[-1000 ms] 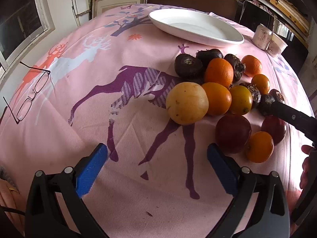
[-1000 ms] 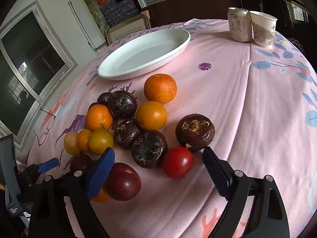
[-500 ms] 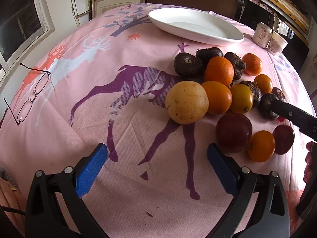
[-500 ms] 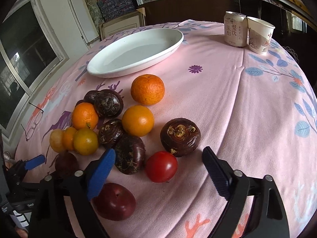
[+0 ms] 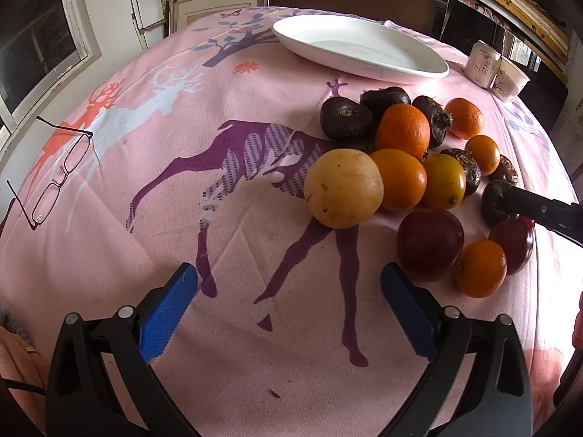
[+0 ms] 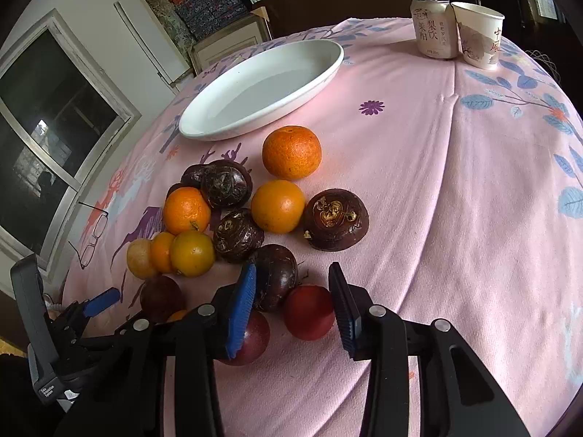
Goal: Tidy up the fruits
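Fruits sit clustered on the pink tablecloth (image 6: 455,189) near our white plate (image 6: 262,91). Our right gripper (image 6: 291,298) straddles the red tomato (image 6: 309,311), jaws spread, not touching. Left gripper (image 5: 288,291) gapes wide over bare cloth.

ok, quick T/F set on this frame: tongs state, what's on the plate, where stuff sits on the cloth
1. The white plate holds no fruit. True.
2. The right tongs are clamped shut on an orange. False: they are open, straddling a red fruit and a dark purple fruit, with gaps beside the pads.
3. The left tongs hold nothing, open over bare cloth. True.
4. The eyeglasses lie on the plate. False: they lie on the pink tablecloth, far from the plate.
5. A drink can and a paper cup stand side by side beyond the fruit. True.
6. The large yellow fruit sits apart from the pile. False: it touches an orange.
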